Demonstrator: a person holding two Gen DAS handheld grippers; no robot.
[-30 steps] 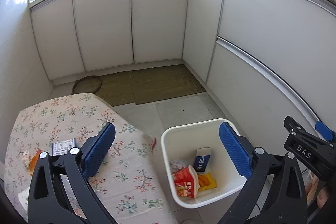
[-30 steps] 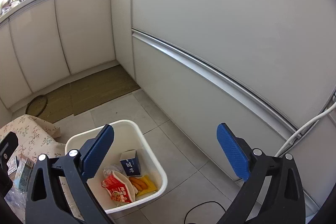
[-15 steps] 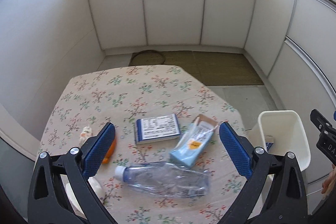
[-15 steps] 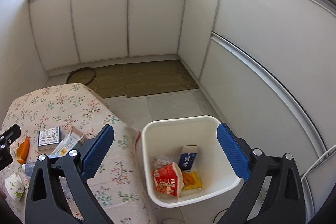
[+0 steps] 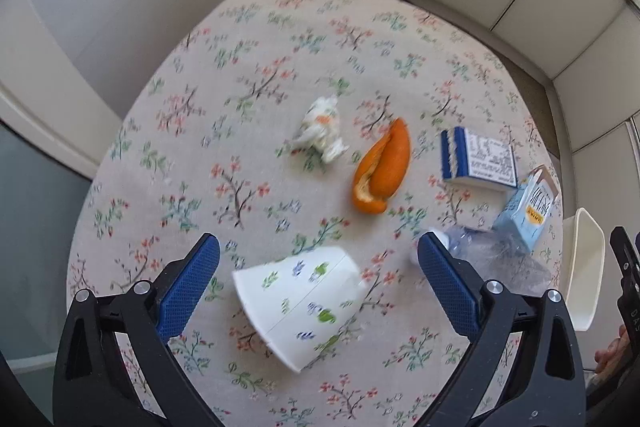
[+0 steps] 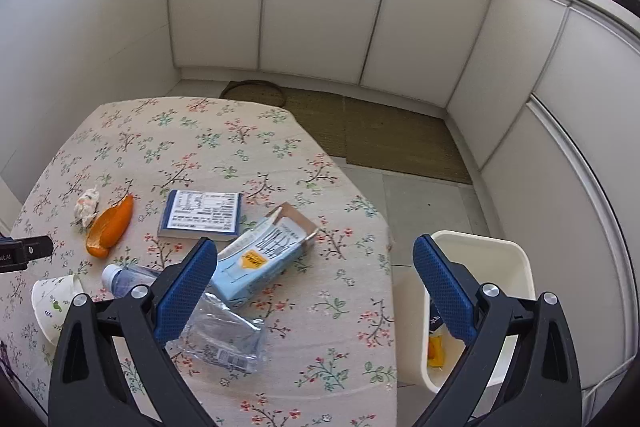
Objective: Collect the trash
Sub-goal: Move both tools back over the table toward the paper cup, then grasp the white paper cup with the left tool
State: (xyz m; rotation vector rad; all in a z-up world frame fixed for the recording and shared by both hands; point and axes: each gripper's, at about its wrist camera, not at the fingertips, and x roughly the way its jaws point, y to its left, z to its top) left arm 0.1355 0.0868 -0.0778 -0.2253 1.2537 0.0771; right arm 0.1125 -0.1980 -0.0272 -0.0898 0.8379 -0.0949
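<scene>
Now, left wrist view:
Left gripper (image 5: 318,269): jaws spread wide and holding nothing, hanging over the floral table (image 5: 248,39).
Paper cup (image 5: 300,305): on its side between the two blue pads, rim toward the lower left, touching neither pad.
Orange peel (image 5: 382,173): just beyond the cup, with a crumpled tissue (image 5: 320,133) beside it.
Farther right: blue-and-white box (image 5: 478,161), light-blue carton (image 5: 528,211) and clear plastic bottle (image 5: 496,259), bunched near the table edge.
Bin (image 5: 584,267): only a white sliver of rim shows past that edge.
Likely step: the cup looks like the next piece for this claw.
Grip advice: come straight down and close across the cup's mid-body, not the rim; thin paper should crush easily, so a gentle squeeze ought to be enough.
Risk: a cup lying down may roll as the first pad touches; centring it between the pads first should help.

Right wrist view:
Right gripper (image 6: 314,281): also spread wide and empty, poised above the table's bin-side edge.
Under its left pad: the flattened bottle (image 6: 216,331), with the carton (image 6: 264,253) lying just beyond, open flap pointing away.
Box (image 6: 202,213): flat, label up, near the carton.
Peel (image 6: 110,227), tissue (image 6: 88,205) and cup (image 6: 54,301): well off to the left.
White bin (image 6: 476,249): on the floor just beside the table, some trash already inside.
Judgement: the bottle or carton suits this claw; keeping clear of the other gripper's path to the bin seems wise.
</scene>
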